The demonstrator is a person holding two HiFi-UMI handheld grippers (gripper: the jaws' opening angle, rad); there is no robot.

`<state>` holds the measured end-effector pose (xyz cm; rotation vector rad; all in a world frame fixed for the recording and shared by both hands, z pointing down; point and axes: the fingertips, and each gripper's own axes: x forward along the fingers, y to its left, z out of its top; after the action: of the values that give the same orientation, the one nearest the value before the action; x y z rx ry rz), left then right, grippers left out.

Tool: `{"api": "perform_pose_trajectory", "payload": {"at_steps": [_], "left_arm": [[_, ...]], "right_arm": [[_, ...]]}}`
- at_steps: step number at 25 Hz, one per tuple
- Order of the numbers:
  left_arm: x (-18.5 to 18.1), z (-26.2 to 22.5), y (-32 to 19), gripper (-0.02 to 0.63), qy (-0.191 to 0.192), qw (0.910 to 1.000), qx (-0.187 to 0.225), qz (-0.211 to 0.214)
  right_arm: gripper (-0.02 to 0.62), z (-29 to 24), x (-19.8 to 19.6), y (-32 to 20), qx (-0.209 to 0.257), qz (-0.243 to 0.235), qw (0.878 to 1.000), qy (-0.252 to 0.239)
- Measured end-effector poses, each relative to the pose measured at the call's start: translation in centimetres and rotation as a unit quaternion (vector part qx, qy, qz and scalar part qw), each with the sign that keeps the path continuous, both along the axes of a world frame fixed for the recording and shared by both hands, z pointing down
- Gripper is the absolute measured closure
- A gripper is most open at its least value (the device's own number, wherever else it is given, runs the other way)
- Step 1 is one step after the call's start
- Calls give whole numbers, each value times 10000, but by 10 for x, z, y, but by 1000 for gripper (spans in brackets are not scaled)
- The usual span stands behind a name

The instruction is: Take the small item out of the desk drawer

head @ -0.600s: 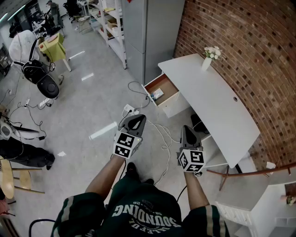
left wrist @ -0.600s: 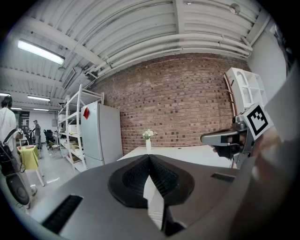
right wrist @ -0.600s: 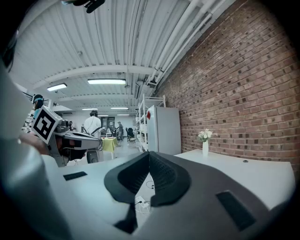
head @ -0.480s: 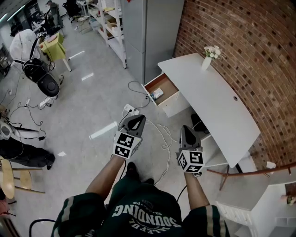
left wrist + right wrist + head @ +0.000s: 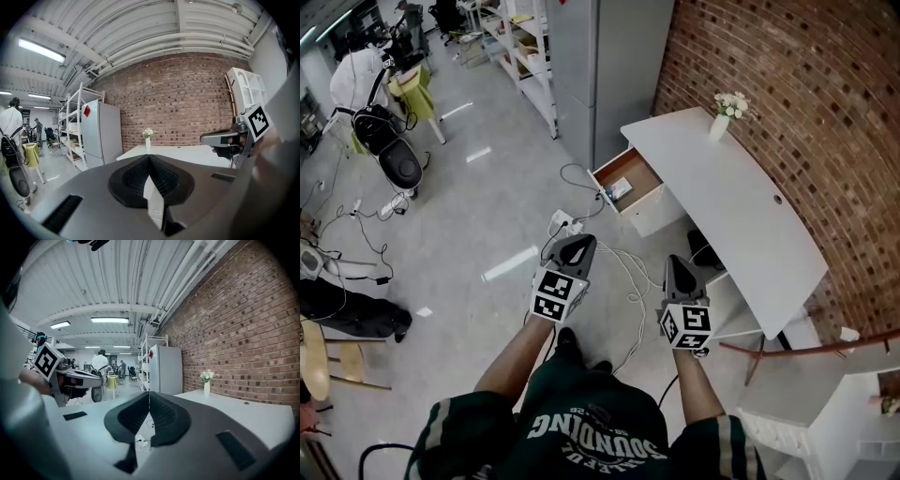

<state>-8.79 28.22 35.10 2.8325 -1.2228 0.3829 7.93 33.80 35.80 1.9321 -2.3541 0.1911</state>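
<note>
Head view: curved white desk [image 5: 741,206]

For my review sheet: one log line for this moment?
left gripper: shut, empty | right gripper: shut, empty | drawer: open, small item inside, unreached

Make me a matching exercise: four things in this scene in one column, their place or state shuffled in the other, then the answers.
1. drawer
2. vase
3. power strip
4. left gripper

A. on the floor
B. shut, holding nothing
C. pulled open
D. on the desk top

Pairs: 1-C, 2-D, 3-A, 4-B.
</note>
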Motion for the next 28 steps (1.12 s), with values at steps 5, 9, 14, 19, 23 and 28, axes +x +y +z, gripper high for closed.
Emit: {"api": "perform_pose_trajectory", "payload": {"at_steps": [5, 9, 14, 19, 23, 28], "left_arm": [[1, -2, 4, 591, -2, 10000, 1, -17], [0, -3, 6, 591, -30, 10000, 6, -61], [-3, 0, 11, 591, -78, 9999, -8, -114], [-8, -3, 5, 591, -62, 9998, 46, -175], [-12, -3, -7, 591, -46, 9998, 30, -210], [-18, -1, -29, 591, -12, 9997, 31, -242]], "right_arm": [[571, 0, -2, 2, -44, -35, 10000, -1], [571, -1, -6, 5, -35, -122, 9999, -16], [571, 1, -10, 5, -35, -194, 9998, -43], [571, 2, -15, -1, -32, -242, 9997, -62], [571, 5, -20, -12, -79, -287, 9995, -71], [571, 5, -29, -34, -97, -328, 9994, -15]]}}
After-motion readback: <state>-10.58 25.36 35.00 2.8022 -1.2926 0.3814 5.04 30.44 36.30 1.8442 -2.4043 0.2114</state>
